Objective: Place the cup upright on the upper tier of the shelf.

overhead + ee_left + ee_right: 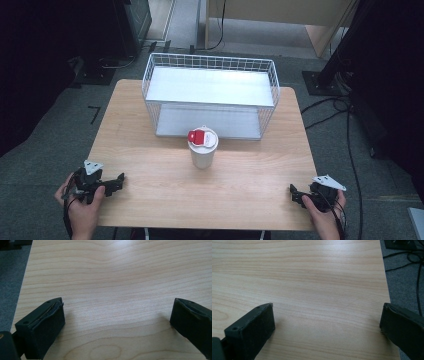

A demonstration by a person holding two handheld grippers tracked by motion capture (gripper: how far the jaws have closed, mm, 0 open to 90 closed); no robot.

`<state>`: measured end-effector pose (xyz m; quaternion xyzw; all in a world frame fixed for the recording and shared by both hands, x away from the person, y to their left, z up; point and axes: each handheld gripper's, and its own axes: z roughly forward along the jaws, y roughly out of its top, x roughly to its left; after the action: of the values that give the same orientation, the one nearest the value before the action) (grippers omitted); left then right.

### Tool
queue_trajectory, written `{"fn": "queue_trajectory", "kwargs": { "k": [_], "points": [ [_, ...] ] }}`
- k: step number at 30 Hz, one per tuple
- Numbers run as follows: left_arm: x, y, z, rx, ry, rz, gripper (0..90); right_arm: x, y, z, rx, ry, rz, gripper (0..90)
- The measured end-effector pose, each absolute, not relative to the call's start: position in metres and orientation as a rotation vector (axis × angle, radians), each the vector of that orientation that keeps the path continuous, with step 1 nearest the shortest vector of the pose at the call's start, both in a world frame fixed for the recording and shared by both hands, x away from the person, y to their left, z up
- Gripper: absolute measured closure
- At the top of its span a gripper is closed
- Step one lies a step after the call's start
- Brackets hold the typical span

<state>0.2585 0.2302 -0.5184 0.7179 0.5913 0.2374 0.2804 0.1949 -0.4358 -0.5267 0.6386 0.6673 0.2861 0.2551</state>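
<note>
Pale wood grain ran bare under both of your tongs, and the surface [250,185] carried just two things ahead of them: a white cup [202,148] with a red-and-white lid, and behind it a white wire basket [210,95].

Your left tongs [119,181] rested near the close left corner, jaws spread wide with nothing between them (the left gripper view showed only wood in the gap). Your right tongs [295,194] sat at the close right corner, equally released and empty.

From the left tongs the cup lay forward and to the right; from the right tongs it lay forward and to the left. It stood upright, its long axis vertical, roughly midway between the two, well apart from either, though the left tongs looked a little nearer. The basket stood just beyond the cup, its open front facing you.

I'd judge a sideways approach, jaws level around the cup's wall, suited either hand.
</note>
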Motion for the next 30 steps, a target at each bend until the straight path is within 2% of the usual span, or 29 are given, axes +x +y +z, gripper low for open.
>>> {"fn": "queue_trajectory", "kwargs": {
  "k": [7,15,30],
  "points": [
    [0.259,0.23,-0.518,1.925,1.584,0.636,0.0,0.197,-0.433,-0.527,1.741,1.797,0.773,0.2],
    [0.259,0.23,-0.519,1.921,1.586,0.637,0.0,0.196,-0.42,-0.515,1.747,1.733,0.885,5.8],
    [0.259,0.23,-0.519,1.923,1.585,0.638,0.0,0.228,-0.333,-0.472,1.526,1.852,1.041,6.4]
  ]
}}
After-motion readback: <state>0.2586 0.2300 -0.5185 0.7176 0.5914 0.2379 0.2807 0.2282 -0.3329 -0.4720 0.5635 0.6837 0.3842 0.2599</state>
